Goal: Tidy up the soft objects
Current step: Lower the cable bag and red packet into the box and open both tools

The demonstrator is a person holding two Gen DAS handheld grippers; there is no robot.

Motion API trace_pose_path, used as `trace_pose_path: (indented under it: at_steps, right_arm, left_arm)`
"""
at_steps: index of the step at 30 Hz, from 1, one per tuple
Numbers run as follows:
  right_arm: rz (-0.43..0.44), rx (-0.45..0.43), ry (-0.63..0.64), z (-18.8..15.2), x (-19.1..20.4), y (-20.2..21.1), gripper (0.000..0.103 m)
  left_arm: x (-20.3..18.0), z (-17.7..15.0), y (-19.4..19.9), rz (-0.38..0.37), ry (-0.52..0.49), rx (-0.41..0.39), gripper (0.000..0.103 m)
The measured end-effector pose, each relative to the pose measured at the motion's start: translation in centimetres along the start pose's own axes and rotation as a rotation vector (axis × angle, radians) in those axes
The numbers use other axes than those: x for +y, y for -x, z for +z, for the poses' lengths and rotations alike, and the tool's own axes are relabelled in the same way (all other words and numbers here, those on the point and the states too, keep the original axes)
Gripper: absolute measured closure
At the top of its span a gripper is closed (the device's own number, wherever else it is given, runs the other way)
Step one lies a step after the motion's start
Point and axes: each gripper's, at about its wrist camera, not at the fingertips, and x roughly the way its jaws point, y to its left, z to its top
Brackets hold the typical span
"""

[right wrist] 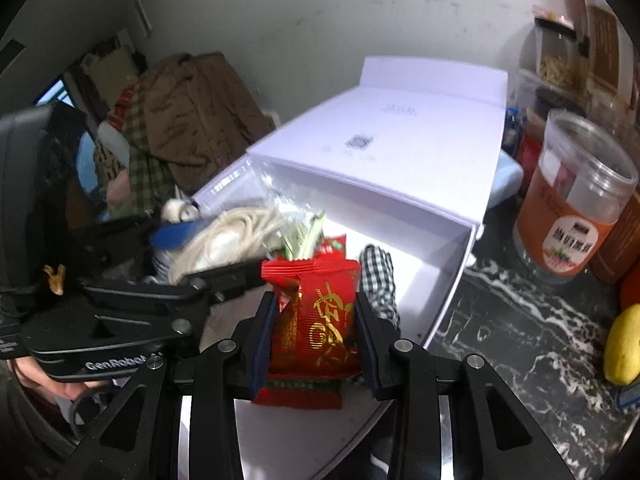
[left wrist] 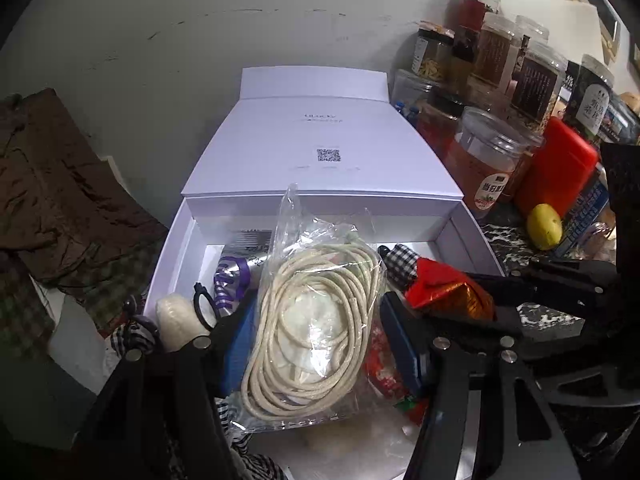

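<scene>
Right wrist, jar (right wrist: 576,200), lemon (right wrist: 624,346) beside box (right wrist: 384,184)

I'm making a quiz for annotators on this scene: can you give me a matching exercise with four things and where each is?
Things:
1. cord bag
2. red packet
3. lemon
4. brown cloth

Places:
A. on the marble counter
B. between the right gripper's pads
C. piled left of the white box
D. between the left gripper's pads

Pairs: 1-D, 2-B, 3-A, 4-C

Both hand-held grippers (left wrist: 316,336) (right wrist: 316,332) angled downward, jaws clamped.
</scene>
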Motion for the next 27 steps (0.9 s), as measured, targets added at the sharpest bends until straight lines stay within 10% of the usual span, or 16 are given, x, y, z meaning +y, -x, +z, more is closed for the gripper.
trace_pose_path:
  at_steps: [27]
  right_arm:
    - [-0.023,0.065,0.072,0.1,-0.6,1.7,0.058]
  left_arm:
    - [-2.2,-0.2,0.0,0.142,0.057,0.074,0.041]
